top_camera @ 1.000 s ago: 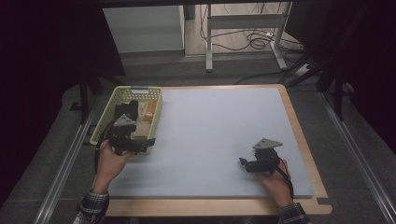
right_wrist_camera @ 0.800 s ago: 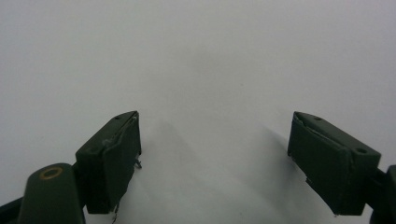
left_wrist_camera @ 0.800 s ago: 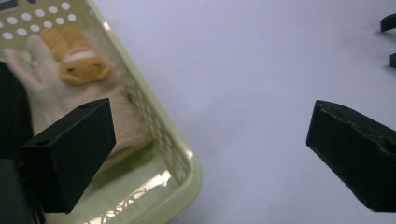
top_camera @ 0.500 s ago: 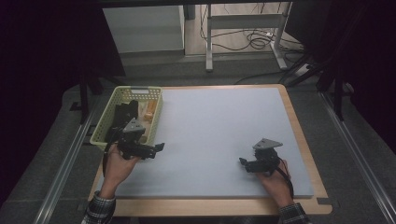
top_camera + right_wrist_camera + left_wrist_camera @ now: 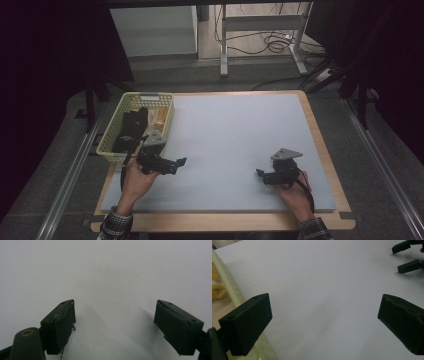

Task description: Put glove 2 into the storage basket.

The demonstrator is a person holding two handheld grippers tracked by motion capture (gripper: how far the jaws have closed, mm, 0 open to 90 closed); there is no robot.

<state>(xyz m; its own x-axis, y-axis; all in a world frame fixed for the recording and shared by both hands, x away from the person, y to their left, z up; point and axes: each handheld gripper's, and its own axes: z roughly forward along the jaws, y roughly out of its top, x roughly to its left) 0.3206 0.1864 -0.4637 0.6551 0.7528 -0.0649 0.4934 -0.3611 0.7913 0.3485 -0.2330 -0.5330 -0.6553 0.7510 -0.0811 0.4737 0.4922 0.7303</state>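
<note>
High view: left hand-held gripper (image 5: 181, 162) withdrawn from basket (image 5: 116, 134), empty.

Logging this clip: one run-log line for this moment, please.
left gripper: open, empty, beside basket | right gripper: open, empty, over mat | basket: dark item, tan item

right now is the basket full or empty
Neither: the basket holds a black thing and an orange-tan one, with floor still showing. Both tongs are open and hold nothing.
</note>
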